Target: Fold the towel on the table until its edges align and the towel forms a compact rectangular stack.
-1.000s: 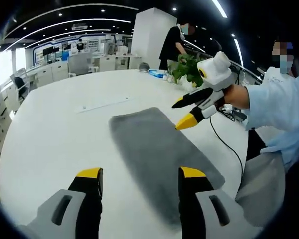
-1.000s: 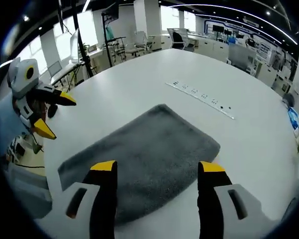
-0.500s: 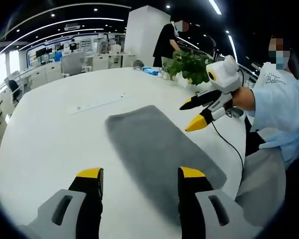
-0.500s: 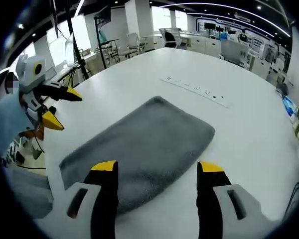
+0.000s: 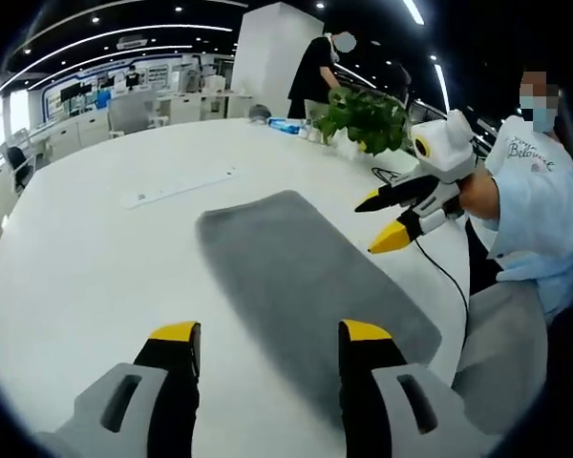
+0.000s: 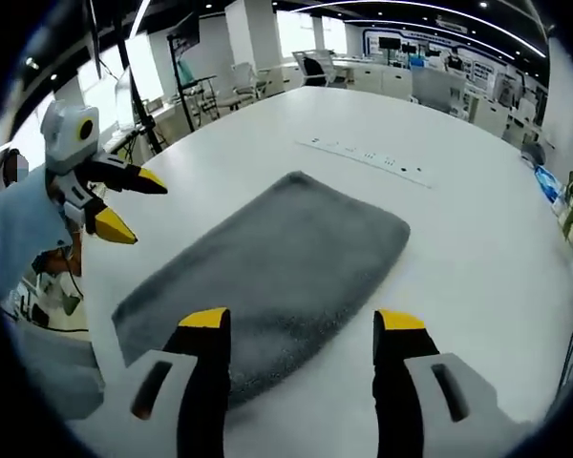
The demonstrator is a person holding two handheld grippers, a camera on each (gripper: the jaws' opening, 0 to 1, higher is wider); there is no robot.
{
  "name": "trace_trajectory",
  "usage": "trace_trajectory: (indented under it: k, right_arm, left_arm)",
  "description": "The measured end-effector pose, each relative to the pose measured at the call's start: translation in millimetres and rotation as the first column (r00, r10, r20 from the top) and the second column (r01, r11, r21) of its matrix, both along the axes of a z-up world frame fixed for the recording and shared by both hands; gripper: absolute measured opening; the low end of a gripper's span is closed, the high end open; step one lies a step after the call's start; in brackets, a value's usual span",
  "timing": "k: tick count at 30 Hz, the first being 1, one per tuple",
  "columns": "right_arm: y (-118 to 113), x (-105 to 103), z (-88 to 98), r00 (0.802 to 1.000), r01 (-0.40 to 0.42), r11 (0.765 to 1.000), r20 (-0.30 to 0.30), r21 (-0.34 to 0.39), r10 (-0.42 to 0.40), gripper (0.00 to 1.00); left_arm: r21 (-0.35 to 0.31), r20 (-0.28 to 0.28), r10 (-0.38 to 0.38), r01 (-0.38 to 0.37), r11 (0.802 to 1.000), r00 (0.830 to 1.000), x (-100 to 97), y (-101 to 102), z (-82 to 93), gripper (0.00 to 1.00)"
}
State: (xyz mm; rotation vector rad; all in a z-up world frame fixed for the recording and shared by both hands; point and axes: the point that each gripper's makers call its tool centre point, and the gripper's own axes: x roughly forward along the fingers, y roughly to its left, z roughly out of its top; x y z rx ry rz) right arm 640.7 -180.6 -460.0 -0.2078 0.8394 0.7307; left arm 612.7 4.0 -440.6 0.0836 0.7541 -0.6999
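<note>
Both grippers, left [image 5: 263, 334] and right [image 6: 301, 322], jaws apart, have risen slightly; towel [image 6: 267, 267] remains flat on table [image 6: 477, 239], folding unstarted.

The grey rectangular terry-cloth towel [image 5: 310, 277] [image 6: 267, 267] has a soft, matt, fuzzy nap, looking slightly rough beside the smooth white table top [image 5: 86, 258] [image 6: 477, 258], which has a faint satin sheen and catches the ceiling lights at its 12 o'clock edge. The left gripper [image 5: 269, 348] [image 6: 124, 200] is of smooth hard plastic: matt black jaws, glossy yellow tips, pale grey satin housing. The right gripper [image 6: 301, 334] [image 5: 387, 219] has the same finish, its white rounded body shining lightly. The long white socket strip [image 5: 177, 187] [image 6: 363, 157] at 11 o'clock of the towel in the left gripper view looks like smooth plastic. The person's pale blue shirt sleeve [image 5: 540, 224] is thin matt woven cloth.
</note>
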Motion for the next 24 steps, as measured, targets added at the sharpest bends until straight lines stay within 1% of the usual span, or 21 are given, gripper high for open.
trace_trajectory:
  k: [4, 6, 12, 16, 18, 20, 24]
  right_arm:
    - [1, -1, -2.5, 1.0, 0.019, 1.0, -0.007, 0.006, -0.019, 0.58]
    - [-1, 1, -4.3, 0.999, 0.031, 0.999, -0.011, 0.01, -0.031, 0.56]
    - [-4, 4, -8.3, 0.997, 0.076, 0.997, -0.012, 0.019, -0.076, 0.55]
    - [-2, -1, -10.3, 0.994, 0.103, 0.994, -0.024, 0.028, -0.102, 0.51]
    - [-2, 9, -17.5, 0.993, 0.119, 0.992, -0.031, 0.033, -0.118, 0.5]
    - [-1, 0, -15.0, 0.992, 0.126, 0.991, -0.034, 0.035, -0.125, 0.49]
    - [0, 0, -19.0, 0.988, 0.146, 0.988, -0.045, 0.039, -0.145, 0.48]
  left_arm:
    - [-0.009, -0.018, -0.007, 0.006, 1.0, 1.0, 3.9, -5, -4.9, 0.59]
    - [-0.013, -0.025, -0.014, 0.014, 1.0, 1.0, 9.3, -4, -8.0, 0.58]
    - [-0.006, -0.06, -0.029, 0.029, 1.0, 0.998, 14.8, -6, -20.9, 0.56]
    - [-0.001, -0.08, -0.038, 0.038, 0.999, 0.996, 17.9, -6, -29.7, 0.54]
    - [-0.007, -0.096, -0.039, 0.038, 0.999, 0.995, 22.9, -3, -36.4, 0.54]
    - [-0.007, -0.099, -0.04, 0.04, 0.999, 0.994, 25.7, -2, -39.5, 0.54]
    - [-0.011, -0.12, -0.04, 0.039, 0.999, 0.992, 22.6, -7, -44.7, 0.53]
